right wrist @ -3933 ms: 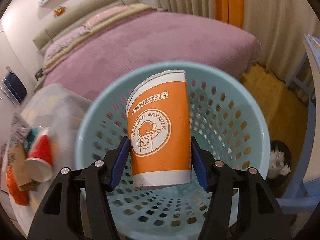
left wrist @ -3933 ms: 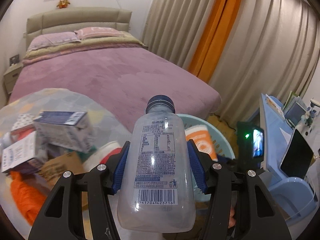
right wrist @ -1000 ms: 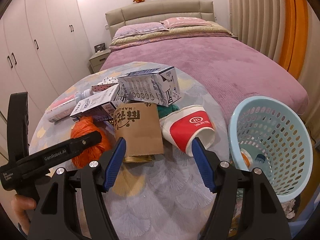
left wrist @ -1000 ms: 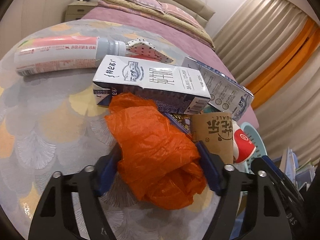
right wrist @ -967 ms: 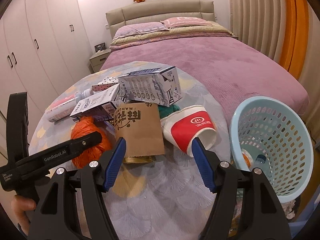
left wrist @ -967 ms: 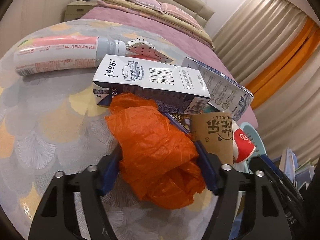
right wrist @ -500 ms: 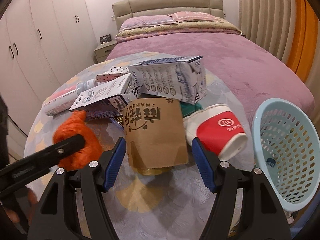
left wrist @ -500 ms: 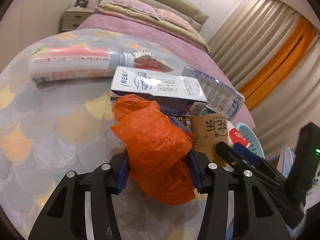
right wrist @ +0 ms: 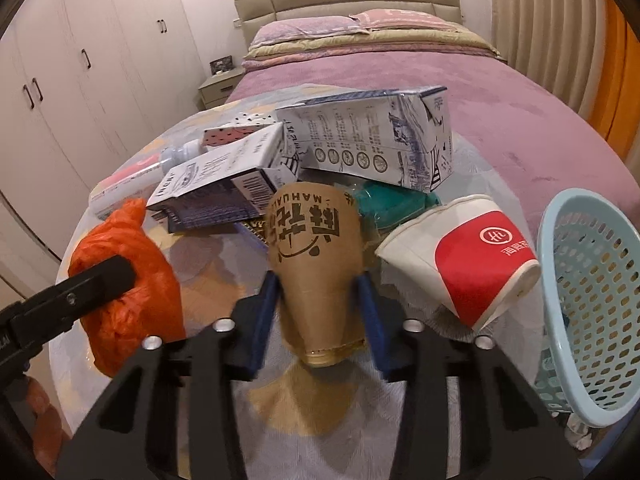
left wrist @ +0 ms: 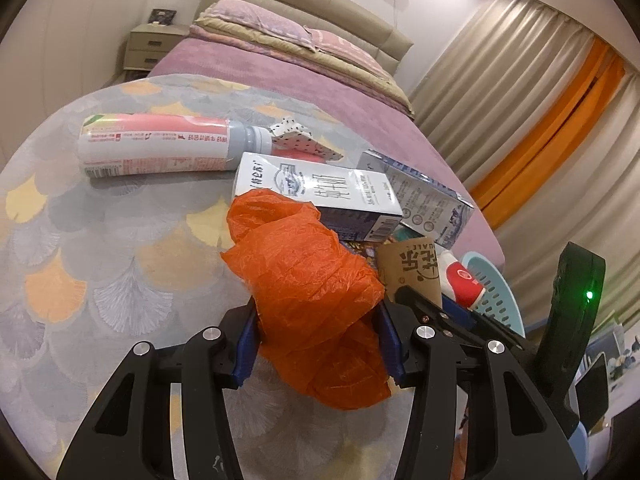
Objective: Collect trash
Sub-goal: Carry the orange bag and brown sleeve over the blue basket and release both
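Observation:
My left gripper (left wrist: 318,350) is shut on a crumpled orange plastic bag (left wrist: 308,284), which also shows in the right wrist view (right wrist: 128,288) at the table's left. My right gripper (right wrist: 320,320) has closed onto a brown paper cup (right wrist: 316,264) lying on its side, its sides squeezed in. The cup shows in the left wrist view (left wrist: 412,270) too. A light blue trash basket (right wrist: 592,304) stands beside the table at the right.
On the round patterned table (left wrist: 100,248) lie two milk cartons (left wrist: 320,196) (right wrist: 372,140), a pink bottle (left wrist: 156,146), a red and white paper cup (right wrist: 464,264), a teal item (right wrist: 392,200) and a dotted wrapper (left wrist: 296,136). A purple bed (right wrist: 460,76) lies behind.
My left gripper closed on the orange bag and lifted it a little. My right gripper moved in toward the pile and closed around the brown paper cup.

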